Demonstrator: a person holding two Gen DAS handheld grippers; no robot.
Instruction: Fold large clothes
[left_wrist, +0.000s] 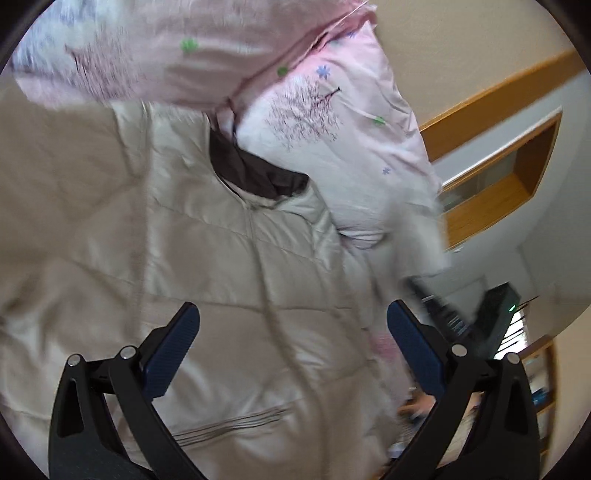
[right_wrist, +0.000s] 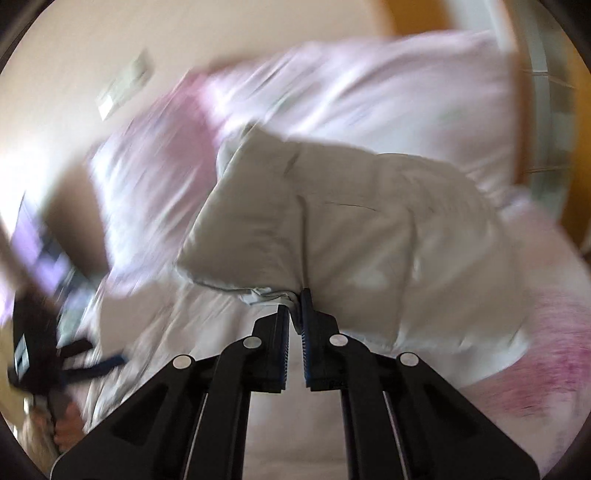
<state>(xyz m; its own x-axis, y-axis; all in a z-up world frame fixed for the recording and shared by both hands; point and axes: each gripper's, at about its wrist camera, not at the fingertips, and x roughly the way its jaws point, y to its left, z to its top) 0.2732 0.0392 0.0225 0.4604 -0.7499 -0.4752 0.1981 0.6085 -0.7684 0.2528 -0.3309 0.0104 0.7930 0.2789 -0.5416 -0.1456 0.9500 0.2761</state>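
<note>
In the left wrist view, the left gripper (left_wrist: 293, 332) has its two blue-padded fingers (left_wrist: 171, 352) spread wide apart, and nothing sits between them. Right under and ahead of the fingers lies a puffy beige quilted jacket (left_wrist: 207, 251), spread out flat. Its dark brown collar lining (left_wrist: 251, 171) shows farther ahead of the gripper, where the neck opens. Some thin dark stitched lines cross the jacket close to the fingers. Past the collar and off to the right of the gripper lies a pink bedsheet with tree prints (left_wrist: 325, 122), bunched up and partly blurry. Far to the right stands a wooden shelf (left_wrist: 506, 177) against a pale wall. Just beside the right finger sits a black box with a small green light (left_wrist: 496, 314).

In the right wrist view, the right gripper (right_wrist: 294, 310) is squeezed tight on the edge of the jacket (right_wrist: 332, 229). A small bit of the beige cloth is pinched between the two pads (right_wrist: 283, 343). The jacket puffs up in a folded lump just ahead of the fingers. The pink sheet (right_wrist: 351, 92) is behind it and around it, very blurry. Far to the left of the gripper is something dark (right_wrist: 35, 332), too blurry to tell what it is. A pale wall fills the top left.
</note>
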